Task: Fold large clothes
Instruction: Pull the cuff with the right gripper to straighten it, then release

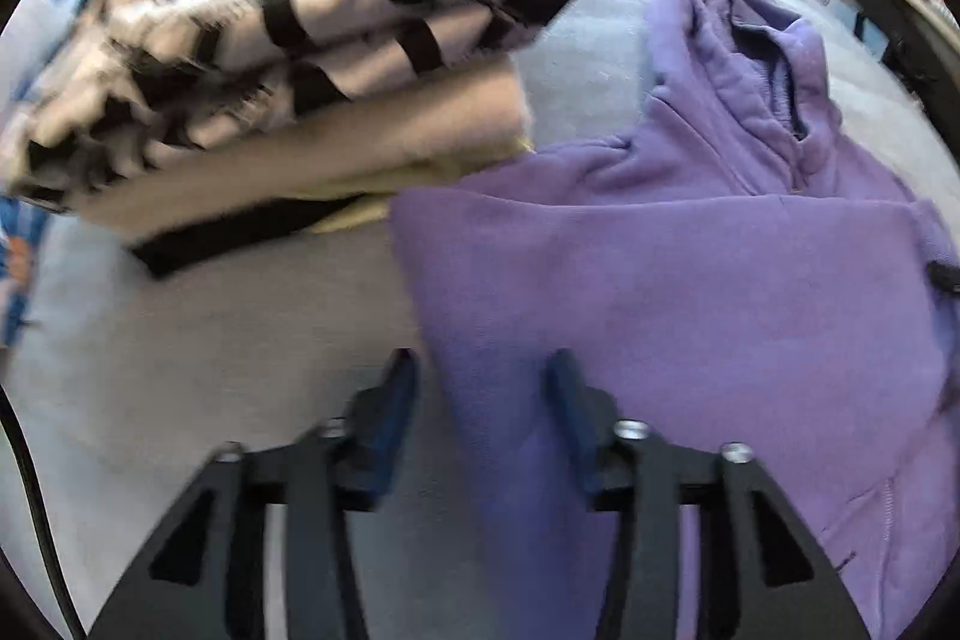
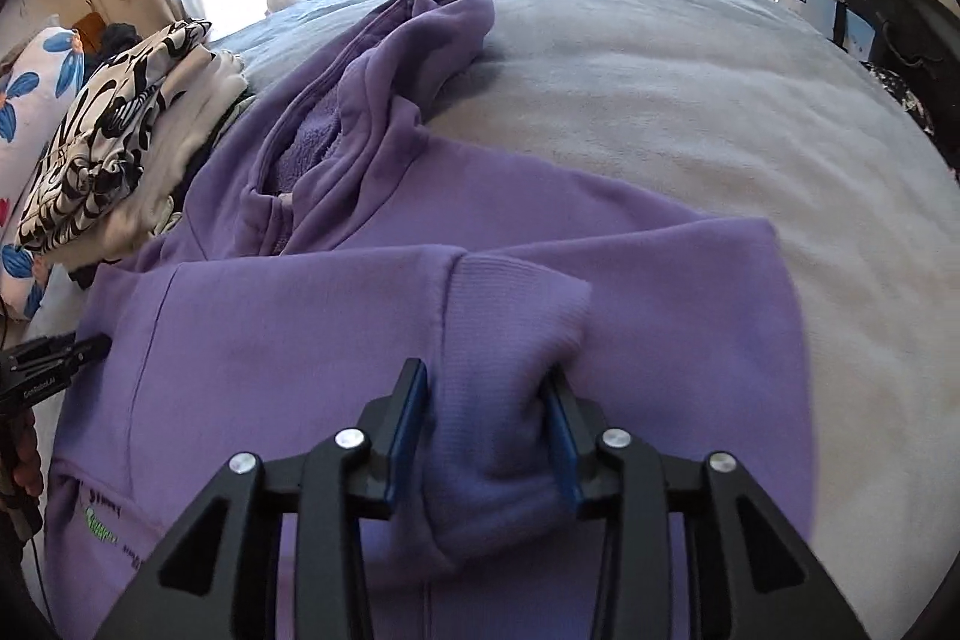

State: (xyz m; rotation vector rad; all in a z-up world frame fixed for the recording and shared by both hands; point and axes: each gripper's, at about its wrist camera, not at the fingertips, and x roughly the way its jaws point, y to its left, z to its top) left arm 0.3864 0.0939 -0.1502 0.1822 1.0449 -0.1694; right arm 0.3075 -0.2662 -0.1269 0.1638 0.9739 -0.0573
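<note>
Hoodie [image 2: 336, 340] in purple lies flat on the grey bedspread [image 2: 690, 111] under both my tongs, hood beyond them. My right gripper [image 2: 489, 400] has its fingers around the ribbed cuff [image 2: 516, 316], pinching the bunched sleeve. My left gripper [image 1: 483, 376] stands spread over the hoodie's edge, holding nothing. A stack of folded clothes [image 1: 288, 57] sits ahead and left of it.

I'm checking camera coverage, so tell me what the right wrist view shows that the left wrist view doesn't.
Only the right wrist view shows the ribbed sleeve cuff between the right gripper fingers, and the green print. Only the left wrist view shows the left gripper open over the hoodie's edge. Both show the purple hoodie and the stack of folded clothes.
</note>
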